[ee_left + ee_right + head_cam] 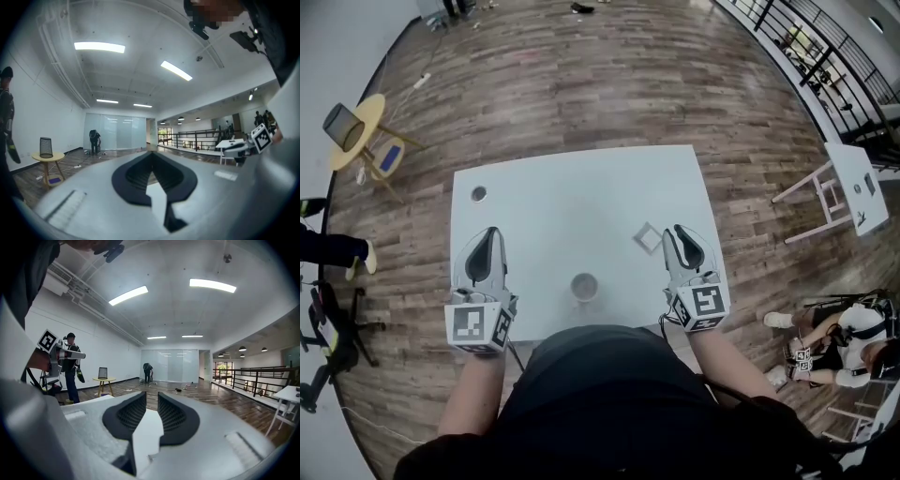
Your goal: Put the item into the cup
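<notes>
Head view: white worktop [553,187] with its far, left and right edges in sight, the near edge hidden under the person's body. Plank floor [581,84] wide open beyond the far edge. Off the left edge, a yellow side table [358,131]; off the right, a white table [851,183], a railing [825,47] and a seated person [853,337]. Close to the near edge, the cup [584,287], upright, between the two grippers and apart from both. Farther in and to the right of it, the item [648,237] on the worktop: a small pale square, turned corner-on like a diamond, lighter in the middle, just left of the right gripper [672,230]. Over the worktop's left side, the left gripper [491,231], well apart from the item.

Left gripper view: jaws pressed together at the tips, nothing pinched. Ahead, open floor; at left, the yellow side table with a mesh bin [45,146] on it.

Right gripper view: jaws spread by a narrow gap, nothing between them, floor showing through. At left, a standing person [71,366]; long open floor up to a glass wall [171,365].
</notes>
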A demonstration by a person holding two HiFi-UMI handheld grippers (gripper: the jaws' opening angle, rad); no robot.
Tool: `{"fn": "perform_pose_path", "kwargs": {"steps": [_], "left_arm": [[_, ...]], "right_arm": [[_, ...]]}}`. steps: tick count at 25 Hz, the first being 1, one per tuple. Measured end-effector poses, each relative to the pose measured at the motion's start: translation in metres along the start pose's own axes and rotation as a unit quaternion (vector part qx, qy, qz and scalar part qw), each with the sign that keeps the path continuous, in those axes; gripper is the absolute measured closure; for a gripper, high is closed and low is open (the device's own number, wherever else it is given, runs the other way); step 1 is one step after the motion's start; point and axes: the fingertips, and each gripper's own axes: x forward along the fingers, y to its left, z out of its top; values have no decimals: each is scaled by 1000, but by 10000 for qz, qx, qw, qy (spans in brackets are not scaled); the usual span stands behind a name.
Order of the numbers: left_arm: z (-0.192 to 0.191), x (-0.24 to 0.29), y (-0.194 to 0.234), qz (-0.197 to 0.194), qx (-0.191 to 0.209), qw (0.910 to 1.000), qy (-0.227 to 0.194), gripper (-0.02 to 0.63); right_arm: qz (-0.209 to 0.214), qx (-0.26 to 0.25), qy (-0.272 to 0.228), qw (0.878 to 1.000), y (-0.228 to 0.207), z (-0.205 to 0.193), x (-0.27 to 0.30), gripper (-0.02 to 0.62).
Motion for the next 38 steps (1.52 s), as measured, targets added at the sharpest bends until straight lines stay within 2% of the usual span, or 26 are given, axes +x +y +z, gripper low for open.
{"fn": "perform_pose_path", "kwargs": {"steps": [4,18,33,38], "left_arm": [[1,-1,-5,-74,93,9999,-17,606],[2,-2,-7,-84,50,9999,-53,606],[-13,-12,3,41,66,9999,136,606],[-10,-14,1,14,87,9999,85,606]], "right_arm": [[-52,-32,-109,9999,-2,5,-6,535],[-74,-76,-279,9996,0,14,-11,591],[-12,-26,-157,9999,5,3,-8,594],[-167,-34,-176,9997,2,5,-11,594]]}}
